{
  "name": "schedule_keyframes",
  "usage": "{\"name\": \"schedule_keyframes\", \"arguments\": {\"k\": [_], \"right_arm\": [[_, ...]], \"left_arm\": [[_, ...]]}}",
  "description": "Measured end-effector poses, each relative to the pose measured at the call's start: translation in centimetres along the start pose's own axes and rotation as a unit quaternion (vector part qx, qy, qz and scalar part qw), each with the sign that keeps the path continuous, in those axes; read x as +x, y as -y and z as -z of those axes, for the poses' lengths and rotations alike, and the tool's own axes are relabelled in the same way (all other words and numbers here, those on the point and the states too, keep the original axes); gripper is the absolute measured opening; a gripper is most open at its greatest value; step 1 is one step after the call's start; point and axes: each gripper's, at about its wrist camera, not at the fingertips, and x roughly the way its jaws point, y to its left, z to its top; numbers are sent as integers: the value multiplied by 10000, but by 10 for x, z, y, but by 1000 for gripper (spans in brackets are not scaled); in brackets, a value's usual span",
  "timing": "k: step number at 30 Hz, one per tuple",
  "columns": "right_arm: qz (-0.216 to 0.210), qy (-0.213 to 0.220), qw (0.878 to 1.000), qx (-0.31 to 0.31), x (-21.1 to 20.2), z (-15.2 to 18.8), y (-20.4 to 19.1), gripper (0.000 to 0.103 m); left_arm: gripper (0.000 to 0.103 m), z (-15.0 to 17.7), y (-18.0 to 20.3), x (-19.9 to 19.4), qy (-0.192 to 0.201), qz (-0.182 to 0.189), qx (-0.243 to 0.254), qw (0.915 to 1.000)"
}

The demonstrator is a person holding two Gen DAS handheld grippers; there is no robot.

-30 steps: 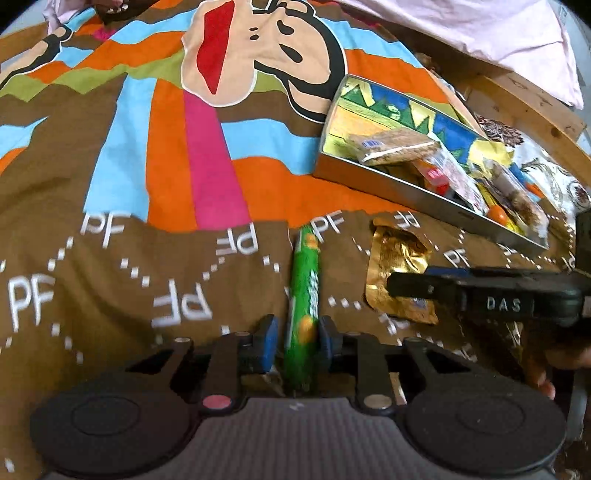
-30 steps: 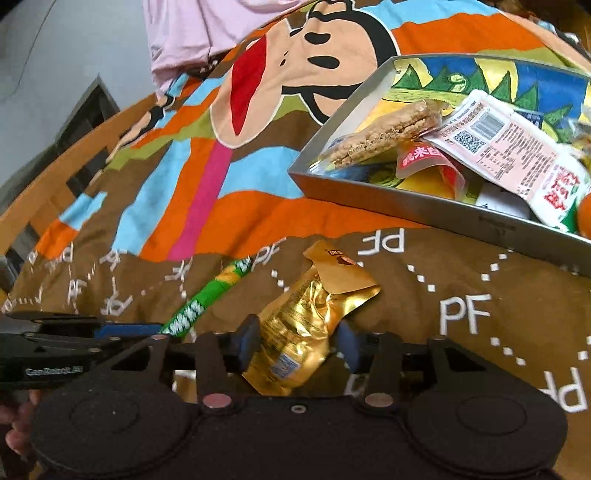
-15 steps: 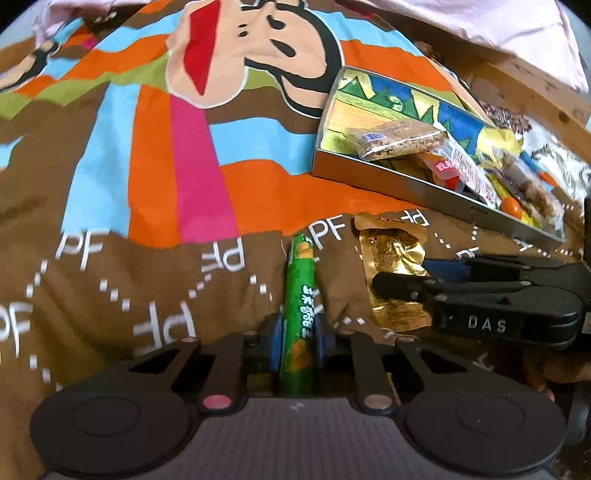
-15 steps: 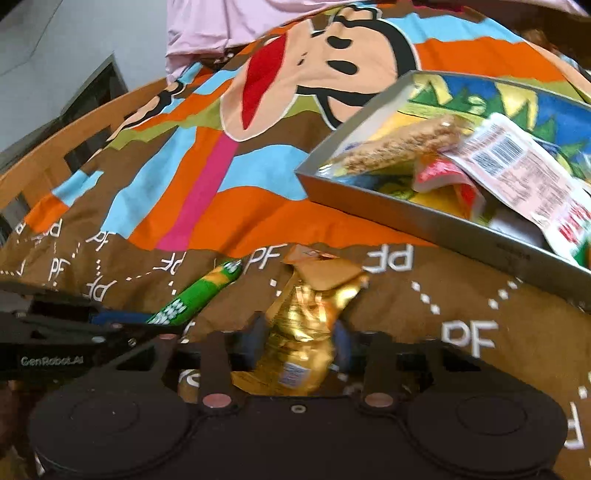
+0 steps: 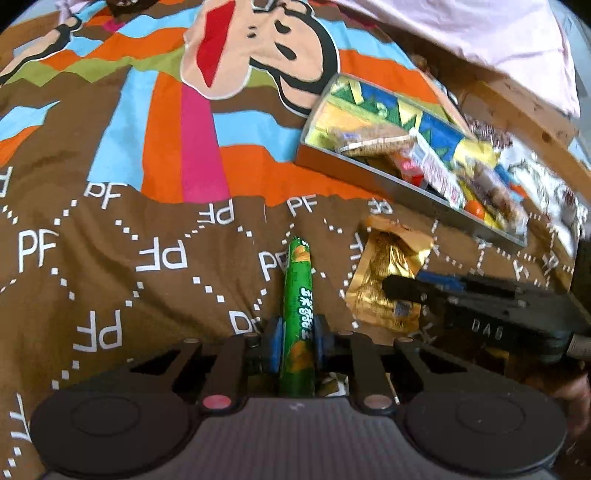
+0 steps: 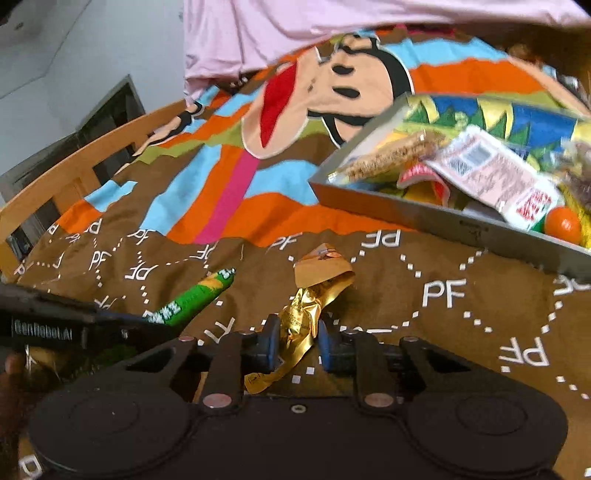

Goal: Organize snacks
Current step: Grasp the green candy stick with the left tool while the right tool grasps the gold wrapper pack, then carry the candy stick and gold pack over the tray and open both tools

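Note:
My left gripper [image 5: 297,338] is shut on a green snack stick [image 5: 297,302] that points away from me, lifted off the bedspread. My right gripper [image 6: 297,345] is shut on a crumpled gold snack packet [image 6: 303,317], raised above the cloth. The stick also shows in the right wrist view [image 6: 192,297], and the packet in the left wrist view [image 5: 386,277], with the right gripper [image 5: 417,290] closed on it. A grey metal tray [image 6: 424,218] with several snacks lies ahead on the right; it also shows in the left wrist view [image 5: 369,173].
A colourful cartoon bedspread [image 5: 147,147] covers the surface. A pink cloth [image 6: 295,33] lies at the far end. A wooden bed rail [image 6: 74,166] runs along the left, and another [image 5: 517,122] behind the tray.
Both grippers have closed on their snacks and lifted them off the bedspread. The gold packet has been squeezed narrow between the right fingers.

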Motion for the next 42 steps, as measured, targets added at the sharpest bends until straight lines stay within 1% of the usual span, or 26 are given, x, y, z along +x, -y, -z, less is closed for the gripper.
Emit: {"name": "schedule_keyframes", "arguments": {"k": [3, 5, 6, 9, 11, 15, 18, 21, 23, 24, 28, 33, 35, 36, 37, 38, 40, 42], "right_arm": [[212, 203, 9979, -586, -12, 4, -11, 22], [406, 319, 9932, -1043, -20, 9, -20, 22], [576, 372, 9886, -1344, -25, 13, -25, 22], [899, 472, 9739, -2030, -37, 24, -32, 22], [1054, 537, 9660, -2300, -46, 32, -32, 22], [1323, 708, 9512, -2698, -62, 45, -26, 22], [1569, 867, 9356, -3042, -70, 55, -21, 22], [1734, 1033, 9226, -3286, -75, 62, -17, 22], [1857, 1147, 9171, -3337, -78, 64, -14, 22], [1944, 1219, 9138, -3353, -80, 64, -12, 19], [2188, 1386, 9008, -3485, -86, 61, -1, 18], [2348, 1446, 8939, -3534, -90, 56, 14, 17], [2445, 1525, 8833, -3699, -93, 56, 18, 17], [2506, 1571, 8762, -3806, -94, 55, 21, 15], [2548, 1610, 8716, -3866, -95, 53, 23, 10], [2588, 1642, 8681, -3904, -95, 50, 26, 7], [2612, 1612, 8659, -3951, -93, 40, 34, 8], [2627, 1480, 8657, -3996, -82, 31, 43, 8]], "left_arm": [[18, 1, 2, -4, 103, -16, -58, 9999], [18, 1, 5, -4, 178, 7, -86, 9998], [18, 1, 7, -5, 231, 32, -102, 9997], [18, 3, 15, -7, 487, 136, -147, 9986], [18, 5, 21, -6, 617, 237, -174, 9977], [18, 7, 36, -4, 745, 394, -213, 9962], [18, 5, 49, -1, 843, 505, -191, 9950], [18, 0, 63, 3, 922, 539, -109, 9942], [18, -7, 76, 6, 998, 506, 16, 9937], [18, -10, 82, 7, 1056, 501, 86, 9931], [18, -27, 106, 11, 1290, 527, 344, 9896], [18, -50, 133, 21, 1439, 650, 475, 9863], [18, -55, 141, 24, 1490, 679, 530, 9851], [18, -57, 144, 25, 1524, 693, 549, 9844], [18, -60, 147, 26, 1548, 706, 569, 9838], [18, -64, 150, 28, 1571, 705, 603, 9832], [18, -71, 153, 32, 1605, 687, 645, 9825], [18, -80, 155, 39, 1630, 651, 680, 9821]]}}
